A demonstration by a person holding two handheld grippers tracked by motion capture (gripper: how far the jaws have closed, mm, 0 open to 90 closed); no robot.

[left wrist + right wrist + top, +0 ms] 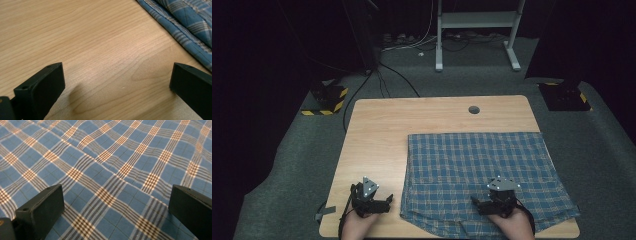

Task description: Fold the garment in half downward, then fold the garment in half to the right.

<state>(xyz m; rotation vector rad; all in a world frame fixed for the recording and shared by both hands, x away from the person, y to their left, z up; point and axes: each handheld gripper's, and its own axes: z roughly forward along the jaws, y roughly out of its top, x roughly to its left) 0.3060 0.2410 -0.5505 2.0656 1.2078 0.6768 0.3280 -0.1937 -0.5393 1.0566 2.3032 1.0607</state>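
High view: at the near edge of the counter (377,125), two hands are seen entering from below, each carrying a hand-held gripper. The left hand-held gripper (388,201) is held over bare wood near the near-left corner, just beside the left hem of a blue plaid cloth (482,160); its jaws are spread wide, with nothing between them. In the left gripper view, wood grain is seen between the two black jaws, and the cloth's stitched hem (175,27) is caught at the upper right, apart from the jaws. The right hand-held gripper (474,201) is poised over the near part of the cloth, toward the near-right corner; its jaws are likewise released, and in the right gripper view the checked fabric (112,170) is seen lying slightly rippled beneath and between them, ungripped. The cloth is spread across the right half of the counter, its near hem draped over the near edge and its right side reaching the right edge. Farther back, a round cable hole (474,109) is set near the far edge. Beyond the counter, grey carpet (287,165), loose cables (382,80) and a white frame's legs (439,35) are visible against darkness.
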